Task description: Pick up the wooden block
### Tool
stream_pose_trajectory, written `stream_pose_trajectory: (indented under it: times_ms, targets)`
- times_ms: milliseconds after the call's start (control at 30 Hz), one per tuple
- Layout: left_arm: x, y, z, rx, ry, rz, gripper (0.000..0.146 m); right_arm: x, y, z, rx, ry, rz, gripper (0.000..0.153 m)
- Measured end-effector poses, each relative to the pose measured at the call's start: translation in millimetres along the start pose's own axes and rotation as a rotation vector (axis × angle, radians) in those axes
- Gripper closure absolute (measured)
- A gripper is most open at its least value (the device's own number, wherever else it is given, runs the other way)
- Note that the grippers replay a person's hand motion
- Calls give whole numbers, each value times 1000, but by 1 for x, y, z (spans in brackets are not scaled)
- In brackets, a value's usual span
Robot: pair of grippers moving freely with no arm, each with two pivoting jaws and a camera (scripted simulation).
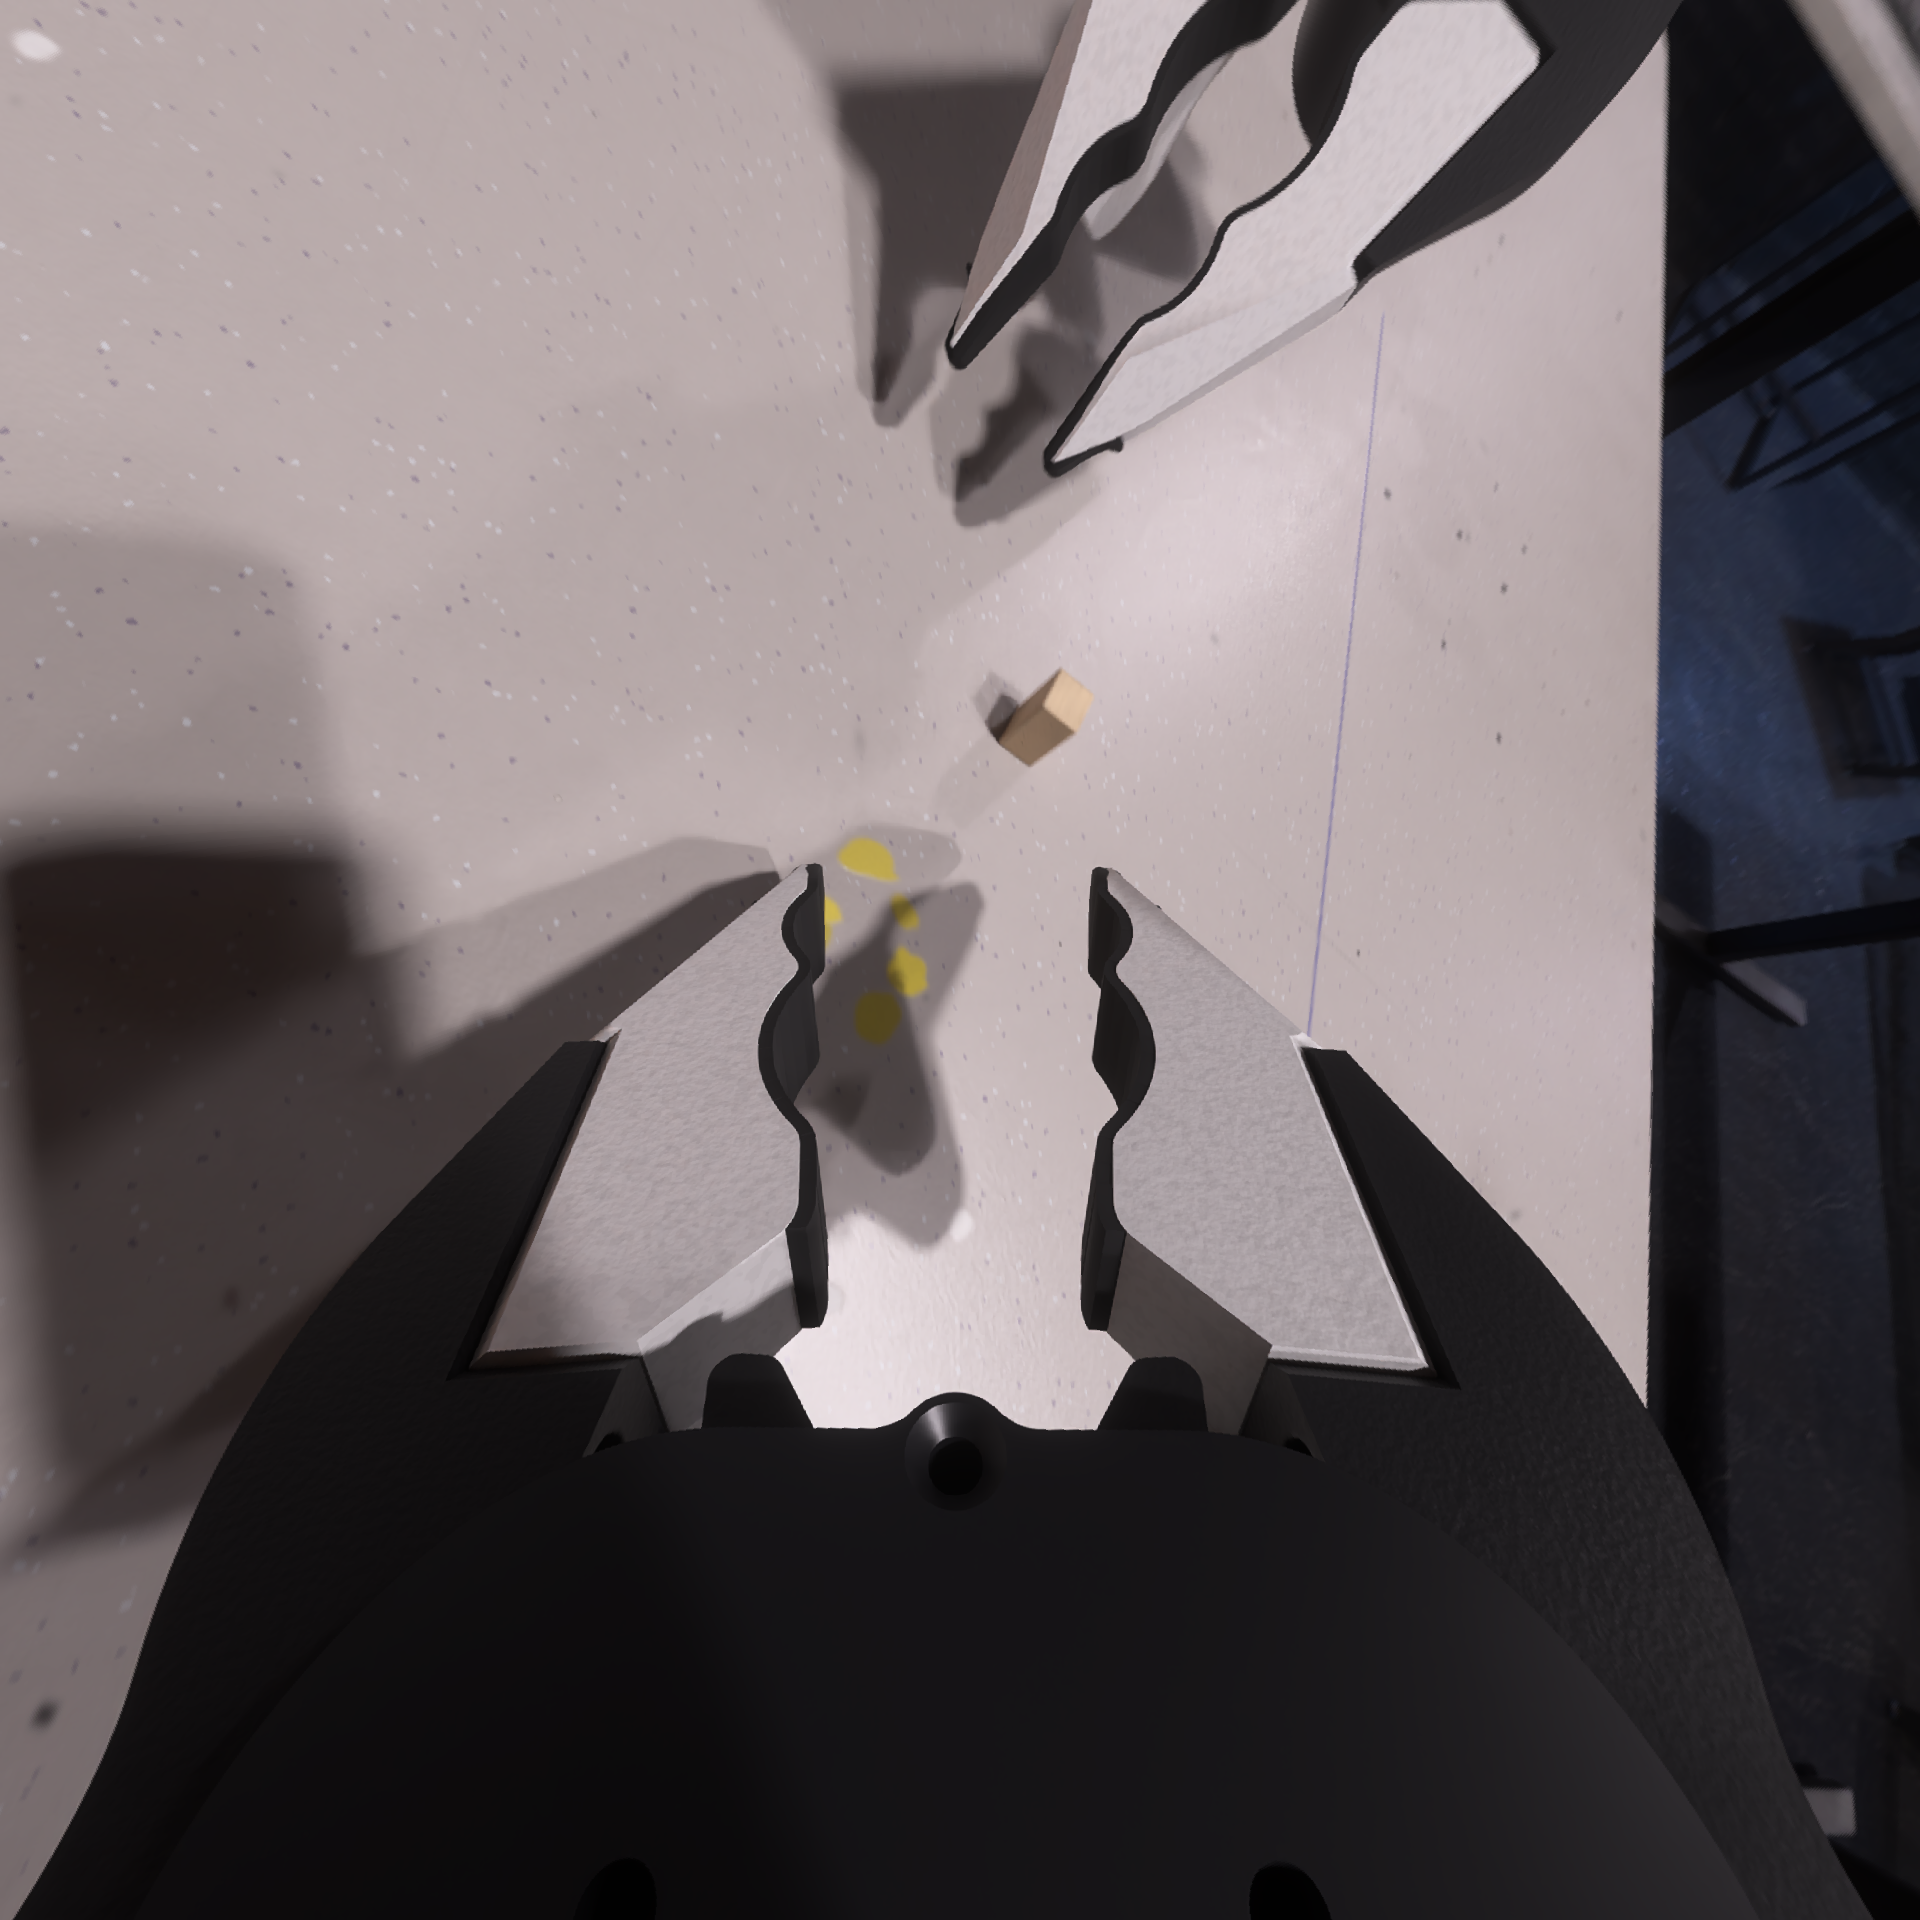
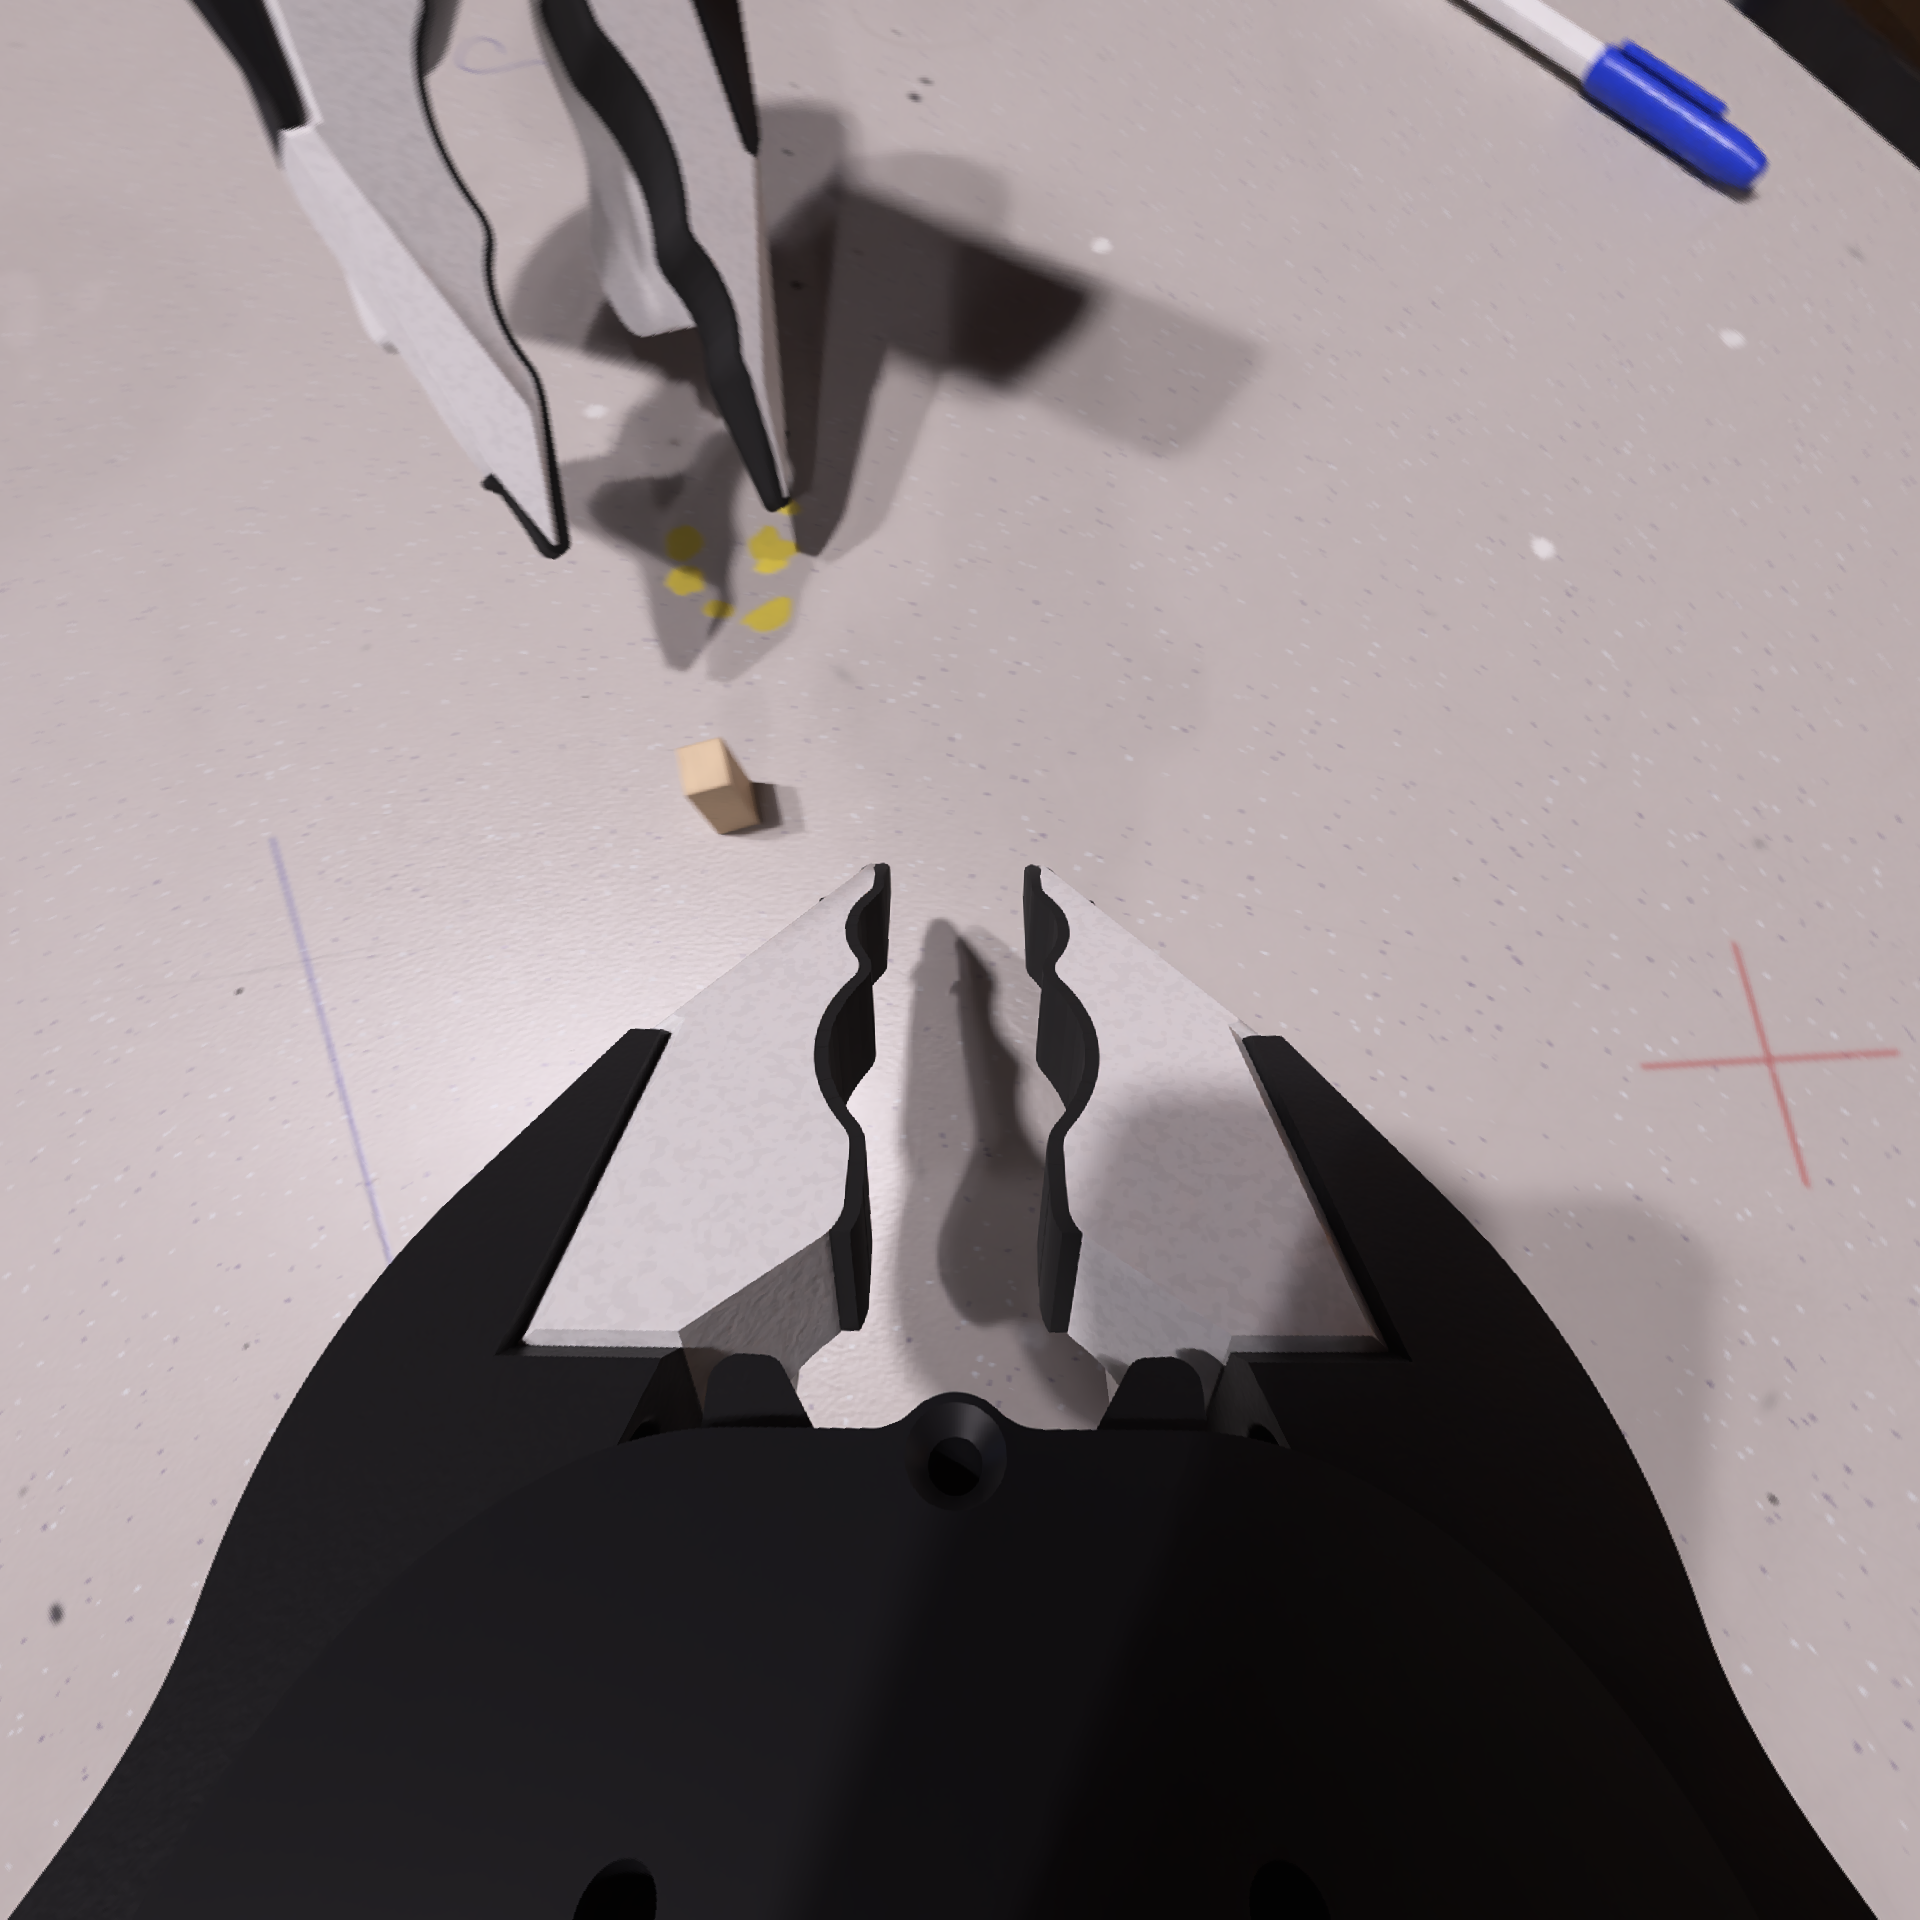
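Note:
A small light wooden block (image 1: 1044, 717) lies on the pale speckled table, free of both grippers. In the left wrist view it is ahead of my left gripper (image 1: 951, 883), a little to the right; that gripper is open and empty above the table. In the right wrist view the block (image 2: 720, 787) lies just ahead and left of my right gripper (image 2: 956, 878), which is open with a narrower gap and empty. Each gripper also shows far off in the other's view: the right one (image 1: 1013, 410), the left one (image 2: 665, 525).
Yellow blotches (image 1: 883, 935) mark the table under the left gripper, also in the right wrist view (image 2: 732, 582). A blue-capped pen (image 2: 1652, 99) lies far right. A red cross (image 2: 1766, 1060) and a thin blue line (image 2: 322, 1029) are drawn on the table. The table edge (image 1: 1657, 831) runs along the right.

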State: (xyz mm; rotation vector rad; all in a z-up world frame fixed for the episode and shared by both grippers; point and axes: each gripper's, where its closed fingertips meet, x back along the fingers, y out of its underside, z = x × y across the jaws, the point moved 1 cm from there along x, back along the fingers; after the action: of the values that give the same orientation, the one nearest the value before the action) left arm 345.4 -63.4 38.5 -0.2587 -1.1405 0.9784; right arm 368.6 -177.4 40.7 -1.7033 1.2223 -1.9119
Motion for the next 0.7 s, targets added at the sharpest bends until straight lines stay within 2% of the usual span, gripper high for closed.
stream_pose_trajectory:
  times_ms: [200, 333, 400, 467, 567, 700]
  targets:
    - [-9, 13, 9, -103, -68, -64, 92, -14, -4, -37, 112, -121, 9, 127]
    - [-26, 9, 13, -143, -59, -63, 112, -38, -1, -47, 205, -116, -69, 126]
    - [-31, 7, 13, -129, -37, -64, 128, -43, -4, -52, 206, -145, -63, 129]
    - [-32, 3, 10, -104, -17, -57, 133, -43, -5, -57, 185, -200, -61, 142]
    - [-30, -4, 5, -60, 3, -2, 127, -41, -6, -57, 107, -248, -54, 142]
    - [-24, -11, 7, 21, 103, 82, 121, -34, -12, -56, -123, -397, -6, 142]
